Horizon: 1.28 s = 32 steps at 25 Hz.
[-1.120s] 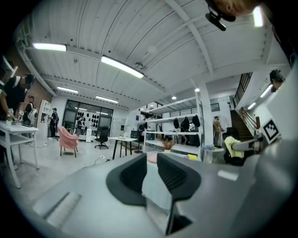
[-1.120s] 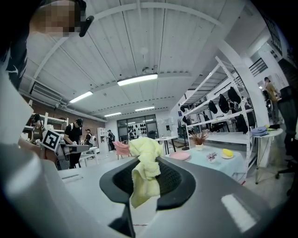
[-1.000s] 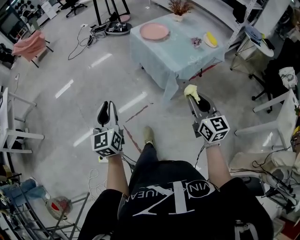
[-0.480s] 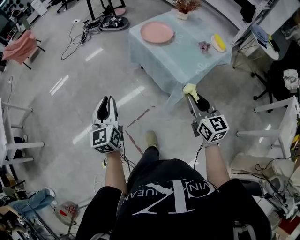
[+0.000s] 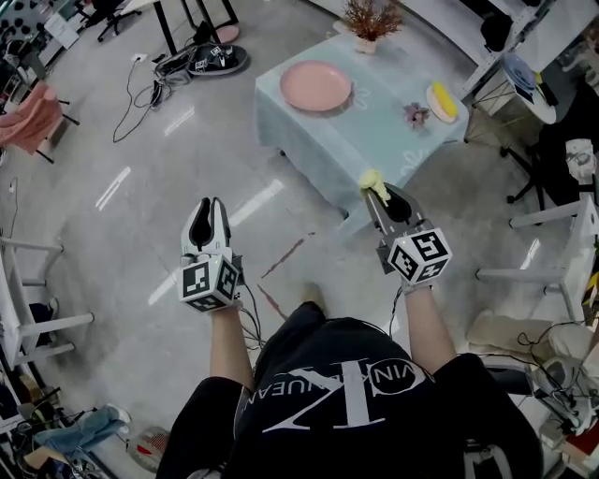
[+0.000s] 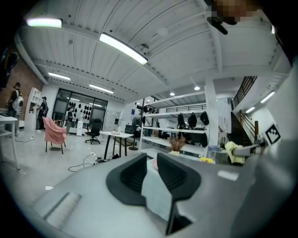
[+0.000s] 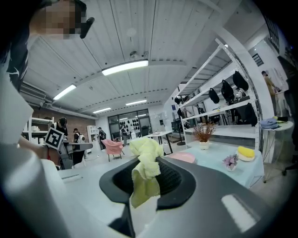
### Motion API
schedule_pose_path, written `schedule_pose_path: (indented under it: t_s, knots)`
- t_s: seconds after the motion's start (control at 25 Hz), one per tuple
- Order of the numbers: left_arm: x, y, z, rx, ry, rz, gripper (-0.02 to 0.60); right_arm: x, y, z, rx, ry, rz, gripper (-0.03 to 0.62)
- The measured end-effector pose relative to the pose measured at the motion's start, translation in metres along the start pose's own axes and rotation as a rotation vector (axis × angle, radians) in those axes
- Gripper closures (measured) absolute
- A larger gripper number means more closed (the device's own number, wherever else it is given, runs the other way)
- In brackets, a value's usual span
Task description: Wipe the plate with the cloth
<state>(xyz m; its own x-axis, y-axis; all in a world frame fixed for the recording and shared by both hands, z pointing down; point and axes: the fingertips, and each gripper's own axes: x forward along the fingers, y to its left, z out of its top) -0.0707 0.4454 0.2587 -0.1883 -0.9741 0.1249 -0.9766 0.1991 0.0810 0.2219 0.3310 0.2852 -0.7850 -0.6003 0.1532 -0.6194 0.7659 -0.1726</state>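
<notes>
A pink plate [image 5: 316, 85] lies on a table under a pale blue cover [image 5: 374, 140], far ahead in the head view. My right gripper [image 5: 377, 194] is shut on a yellow cloth [image 5: 372, 181], held in the air at the table's near corner. In the right gripper view the yellow cloth [image 7: 145, 162] bunches out between the jaws, with the pink plate [image 7: 182, 157] beyond. My left gripper [image 5: 208, 221] hangs over the floor, left of the table and well short of it. Its jaws stand a narrow gap apart with nothing between them, left gripper [image 6: 152, 160].
On the table stand a potted dry plant [image 5: 371, 19], a small purple flower [image 5: 416, 115] and a yellow object in a white dish [image 5: 443, 100]. Cables [image 5: 140, 75] trail on the floor at the back left. White desks and chairs [image 5: 562, 234] crowd the right side.
The person has walked toward the table, which now looks closer. Both grippers have come forward with them, and the cloth now reaches the table's near corner.
</notes>
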Motion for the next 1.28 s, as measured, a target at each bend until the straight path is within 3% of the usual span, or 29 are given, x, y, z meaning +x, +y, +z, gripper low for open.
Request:
schedule_pose_path:
  t_s: [0.52,0.84,1.04,1.28]
  knots:
    - [0.046,0.026,-0.007,-0.012,0.012,-0.016,0.581,0.054,-0.014,0.004,0.005,-0.006,-0.012,0.505]
    - [0.069,0.045,-0.002,-0.016,0.012,0.013,0.581,0.083,-0.033,0.013,-0.003,-0.008,-0.009,0.505]
    - [0.114,0.054,0.004,-0.007,0.013,0.008,0.581,0.124,-0.058,0.014,0.005,0.001,-0.012,0.505]
    - [0.186,0.057,0.003,-0.005,0.047,-0.05,0.581,0.184,-0.085,0.026,0.012,-0.011,-0.02,0.507]
